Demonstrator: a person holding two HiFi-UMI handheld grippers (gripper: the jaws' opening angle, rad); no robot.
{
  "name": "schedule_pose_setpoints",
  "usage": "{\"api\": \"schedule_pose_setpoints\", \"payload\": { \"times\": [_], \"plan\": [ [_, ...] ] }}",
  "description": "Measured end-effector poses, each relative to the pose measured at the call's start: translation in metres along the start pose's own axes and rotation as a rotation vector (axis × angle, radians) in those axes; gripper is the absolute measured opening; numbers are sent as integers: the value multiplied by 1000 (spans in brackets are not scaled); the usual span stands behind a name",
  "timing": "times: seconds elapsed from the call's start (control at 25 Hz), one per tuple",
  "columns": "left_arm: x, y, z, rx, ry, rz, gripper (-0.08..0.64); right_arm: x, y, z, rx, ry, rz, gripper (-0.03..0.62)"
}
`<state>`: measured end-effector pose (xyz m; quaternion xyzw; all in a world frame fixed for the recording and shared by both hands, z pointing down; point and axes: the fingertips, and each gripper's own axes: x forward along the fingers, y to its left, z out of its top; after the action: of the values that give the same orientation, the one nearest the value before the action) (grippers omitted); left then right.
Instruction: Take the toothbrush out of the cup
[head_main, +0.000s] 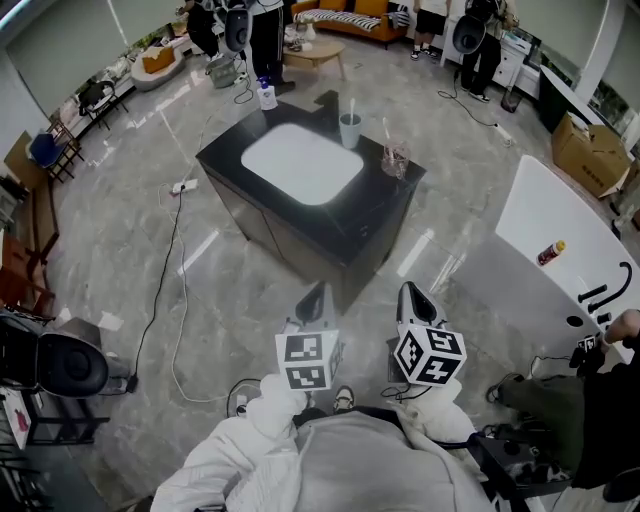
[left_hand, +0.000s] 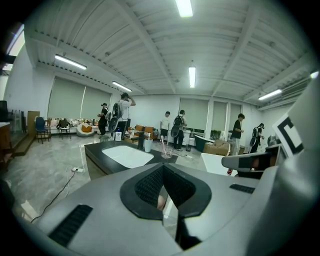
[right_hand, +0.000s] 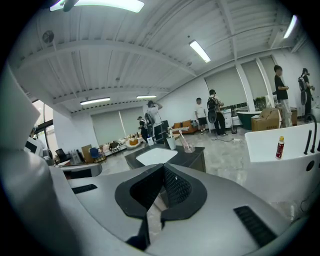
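Observation:
A black counter (head_main: 375, 215) with a white basin (head_main: 300, 162) stands a few steps ahead on the floor. On its far edge stands a grey cup (head_main: 350, 130) with a white stick-like toothbrush (head_main: 351, 105) upright in it. To its right a clear glass (head_main: 395, 160) holds a pinkish toothbrush (head_main: 387, 133). Both also show small in the left gripper view, cup (left_hand: 148, 145) and glass (left_hand: 166, 154), and in the right gripper view, cup (right_hand: 171, 142) and glass (right_hand: 188, 146). My left gripper (head_main: 316, 292) and right gripper (head_main: 412, 292) are held close to my body, far from the counter, jaws together, holding nothing.
A white bathtub (head_main: 545, 215) with a red bottle (head_main: 550, 253) and a black faucet (head_main: 610, 285) stands at the right. Cables (head_main: 165, 290) trail over the floor at the left. Several people stand at the back. A person (head_main: 600, 400) is close by on my right.

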<state>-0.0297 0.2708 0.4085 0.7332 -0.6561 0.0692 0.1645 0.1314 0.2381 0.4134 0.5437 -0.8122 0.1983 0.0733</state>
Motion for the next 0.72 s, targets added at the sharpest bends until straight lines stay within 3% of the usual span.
{"api": "schedule_pose_setpoints", "payload": {
  "times": [0.72],
  "plan": [
    [71, -5, 3, 35, 62, -34, -2, 48, -53, -1, 43, 41, -72, 23]
  ]
}}
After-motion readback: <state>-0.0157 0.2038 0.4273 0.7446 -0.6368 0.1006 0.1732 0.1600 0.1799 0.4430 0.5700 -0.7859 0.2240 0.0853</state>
